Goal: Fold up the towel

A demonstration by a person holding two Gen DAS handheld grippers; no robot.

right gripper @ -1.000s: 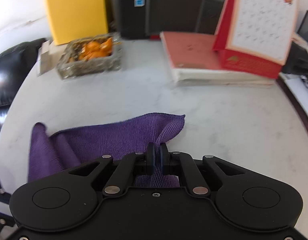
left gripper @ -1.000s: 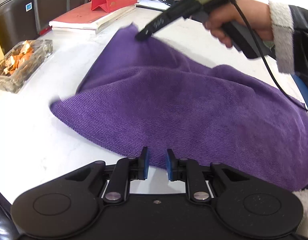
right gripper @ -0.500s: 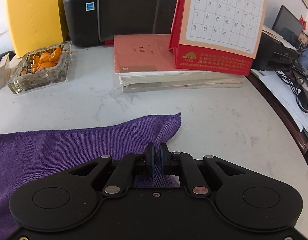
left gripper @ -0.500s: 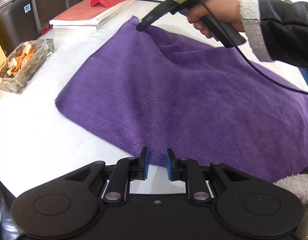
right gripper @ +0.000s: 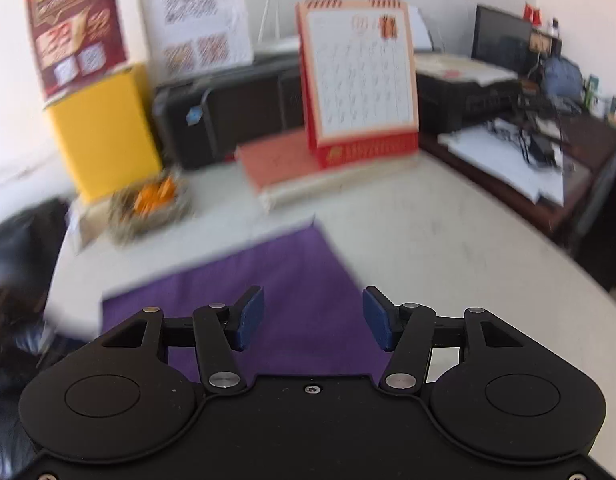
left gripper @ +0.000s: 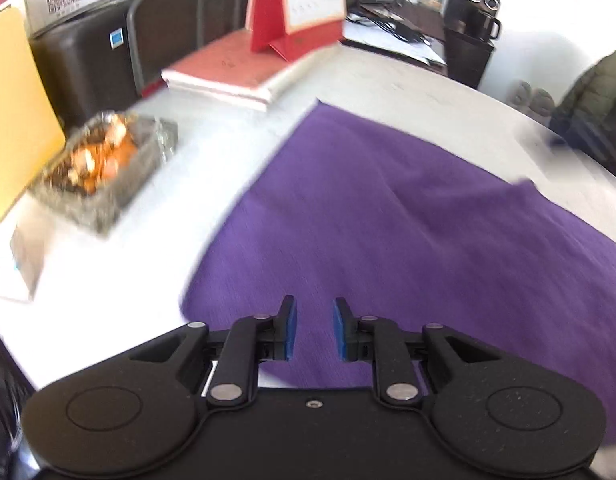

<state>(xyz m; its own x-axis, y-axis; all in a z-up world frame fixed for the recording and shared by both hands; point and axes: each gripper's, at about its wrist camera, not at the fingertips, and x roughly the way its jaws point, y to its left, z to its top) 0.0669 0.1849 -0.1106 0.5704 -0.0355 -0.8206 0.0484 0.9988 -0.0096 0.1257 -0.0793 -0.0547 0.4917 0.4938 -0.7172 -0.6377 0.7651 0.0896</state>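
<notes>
Right gripper (right gripper: 313, 318): jaws opening, blue pads well apart — nothing between them; the cloth lies below, untouched.
Left gripper (left gripper: 313, 330): jaws narrow with a visible gap; no fabric pinched, pads hover over the near edge of the cloth.
Towel (left gripper: 408, 232): purple, spread flat on the white table (left gripper: 120, 280), directly ahead of and beneath both grippers; far corner points toward the stacked books (left gripper: 232, 76).
Towel surface: mostly smooth; a low ridge and a small raised tip toward the right of the left gripper.
Surroundings: glass dish (left gripper: 108, 164) of orange peel left of the left gripper, well apart from the cloth; red desk calendar (right gripper: 360, 80) beyond the far corner.
Done, as judged: the cloth appears laid out and flattened — neither gripper holds it.
Left, as judged: whether one fold is already in cannot be told from these views; further corner grasps and folds likely remain.
</notes>
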